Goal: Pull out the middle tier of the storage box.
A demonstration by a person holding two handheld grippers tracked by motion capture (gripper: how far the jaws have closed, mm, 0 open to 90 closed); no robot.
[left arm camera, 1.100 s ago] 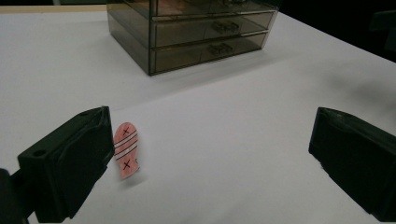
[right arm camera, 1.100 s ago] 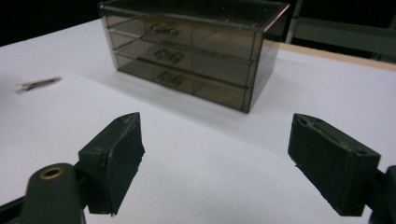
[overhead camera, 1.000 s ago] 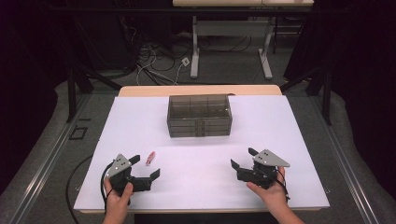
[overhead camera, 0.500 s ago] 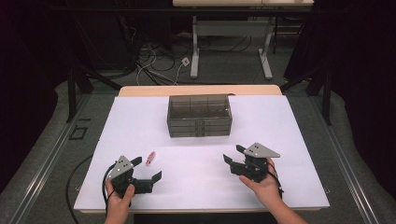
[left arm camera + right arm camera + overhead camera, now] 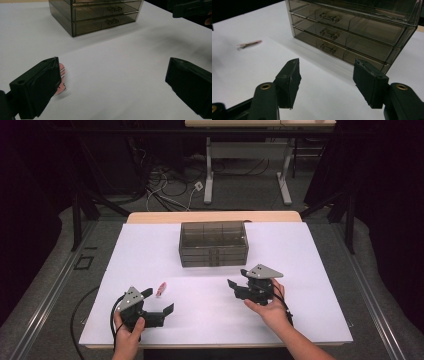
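1 smoky translucent plastic drawer box (image 5: 213,243) with 3 stacked drawers, each with a small clear handle, stands toward the far middle of the white counter (image 5: 310,255). 1 thin pink clip (image 5: 161,289), flat and striped, lies on the counter just beside the left claw (image 5: 157,301), whose 2 blocky black jaws stand wide apart, empty. the right claw (image 5: 238,278), jaws also apart and empty, hovers near the box's front.

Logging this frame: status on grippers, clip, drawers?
Left gripper open beside pink clip, not touching. Right gripper open, short of the smoked drawer unit; drawers shut. Nothing between.
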